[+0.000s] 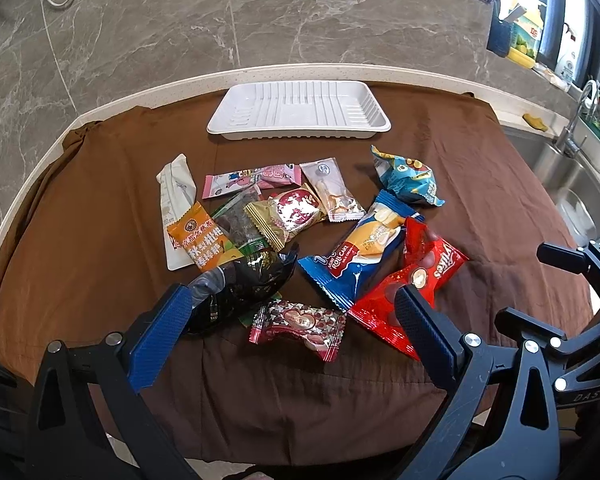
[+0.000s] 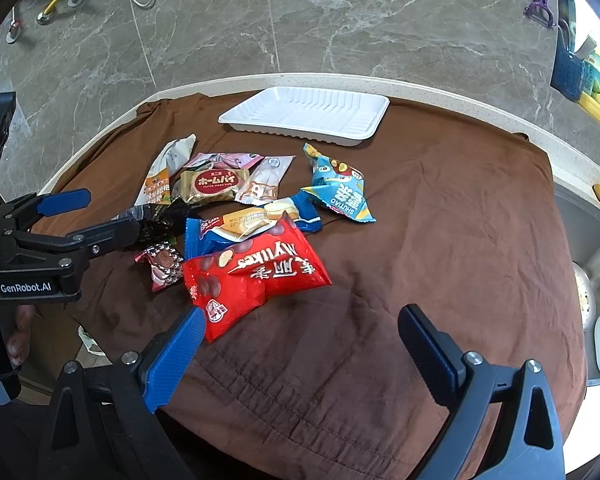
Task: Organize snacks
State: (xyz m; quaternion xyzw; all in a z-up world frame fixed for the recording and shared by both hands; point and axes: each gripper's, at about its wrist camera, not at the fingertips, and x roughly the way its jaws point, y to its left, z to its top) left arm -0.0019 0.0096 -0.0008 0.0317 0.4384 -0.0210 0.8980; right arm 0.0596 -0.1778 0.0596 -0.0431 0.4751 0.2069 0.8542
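snacks [image 1: 300, 220] loose on brown cloth [image 1: 480, 184], white tray [image 1: 300, 109] empty, both grippers, left [image 1: 292, 316] and right [image 2: 300, 340], spread apart; first pick pending, likely red mylikes bag [image 2: 256, 276].

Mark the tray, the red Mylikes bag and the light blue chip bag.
tray [image 1: 374, 122]: left wrist view, bare right rim.
red Mylikes bag [image 2: 260, 276]: right wrist view, centre of the bag's face.
light blue chip bag [image 2: 340, 190]: right wrist view, middle of the crumpled front.

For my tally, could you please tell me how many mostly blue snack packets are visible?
2: the roll cake packet mid-pile under the red bag, and the crumpled chip bag right of the pile.
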